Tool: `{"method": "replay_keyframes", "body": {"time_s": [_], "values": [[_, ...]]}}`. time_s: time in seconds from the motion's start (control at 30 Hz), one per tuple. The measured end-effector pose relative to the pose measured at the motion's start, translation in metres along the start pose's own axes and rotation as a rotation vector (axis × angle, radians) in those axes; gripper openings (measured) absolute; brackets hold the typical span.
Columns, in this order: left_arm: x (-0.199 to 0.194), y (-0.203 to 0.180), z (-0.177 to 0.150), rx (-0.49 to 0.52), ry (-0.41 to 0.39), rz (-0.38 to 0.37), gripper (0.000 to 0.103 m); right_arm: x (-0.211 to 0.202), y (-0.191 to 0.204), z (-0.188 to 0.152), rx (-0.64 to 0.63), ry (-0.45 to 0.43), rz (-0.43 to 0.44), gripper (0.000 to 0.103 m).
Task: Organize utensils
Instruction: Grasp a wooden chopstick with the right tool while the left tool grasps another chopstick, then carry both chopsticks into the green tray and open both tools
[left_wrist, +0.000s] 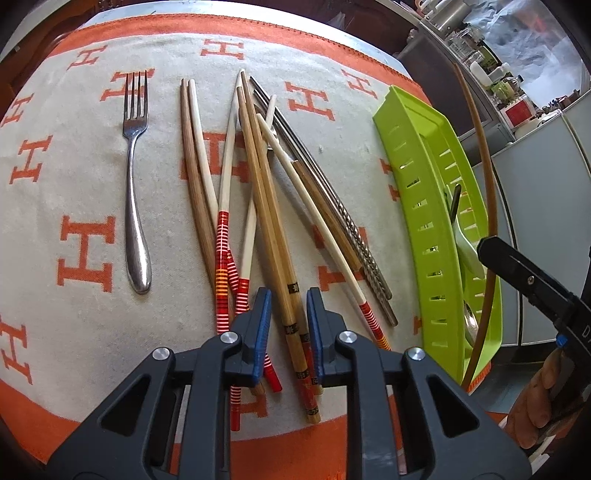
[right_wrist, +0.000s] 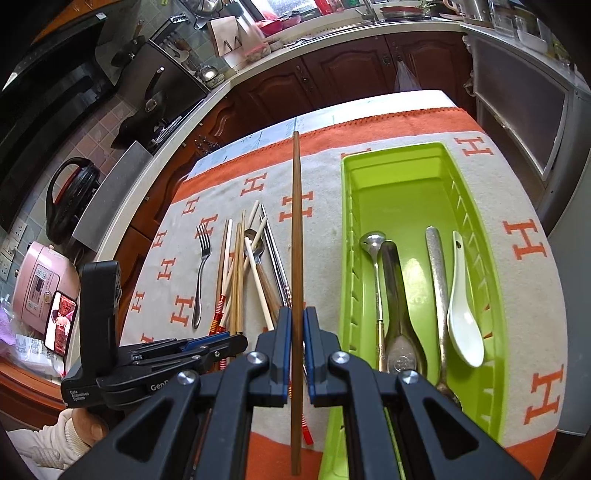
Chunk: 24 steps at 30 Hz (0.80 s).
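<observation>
Several chopsticks (left_wrist: 258, 177) lie heaped on the orange-and-cream cloth (left_wrist: 74, 184), with a steel fork (left_wrist: 135, 184) to their left. My left gripper (left_wrist: 289, 306) hangs low over the near ends. Its blue pads (left_wrist: 263, 317) stand close on either side of a bamboo pair (left_wrist: 291, 321) that still rests on the cloth, with a thin gap at each side. My right gripper (right_wrist: 296, 321) is shut on one dark brown chopstick (right_wrist: 296, 229), lifted between the heap (right_wrist: 240, 266) and the green tray (right_wrist: 406, 184). That tray holds a white spoon (right_wrist: 463, 332) and metal spoons (right_wrist: 397, 295).
A person's hand (left_wrist: 535, 398) grips the right tool (left_wrist: 517, 269) beside the tray (left_wrist: 417, 206). A pink cooker (right_wrist: 40, 291) and a phone (right_wrist: 61, 325) stand left of the table. Kitchen cabinets (right_wrist: 351, 74) and a counter run behind it.
</observation>
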<state>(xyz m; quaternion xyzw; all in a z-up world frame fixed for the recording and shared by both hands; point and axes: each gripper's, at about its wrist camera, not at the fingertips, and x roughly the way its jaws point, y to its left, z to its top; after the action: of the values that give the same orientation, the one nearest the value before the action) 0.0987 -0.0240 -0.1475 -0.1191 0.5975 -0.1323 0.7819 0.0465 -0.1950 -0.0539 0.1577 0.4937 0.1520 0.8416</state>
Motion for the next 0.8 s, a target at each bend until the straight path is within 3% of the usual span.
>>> {"method": "replay_keyframes", "body": {"time_s": [0.1, 0.23, 0.8], "values": [[0.002, -0.001, 0.003, 0.003, -0.016, 0.002, 0.017, 0.000, -0.002, 0.000, 0.007, -0.002, 0.001, 0.006], [0.004, 0.000, 0.004, -0.004, -0.035, 0.007, 0.007, 0.000, -0.003, 0.000, 0.011, -0.004, 0.001, 0.006], [-0.027, 0.004, -0.002, -0.047, -0.079, 0.015, 0.005, -0.017, -0.008, 0.001, 0.046, -0.024, -0.040, 0.006]]}}
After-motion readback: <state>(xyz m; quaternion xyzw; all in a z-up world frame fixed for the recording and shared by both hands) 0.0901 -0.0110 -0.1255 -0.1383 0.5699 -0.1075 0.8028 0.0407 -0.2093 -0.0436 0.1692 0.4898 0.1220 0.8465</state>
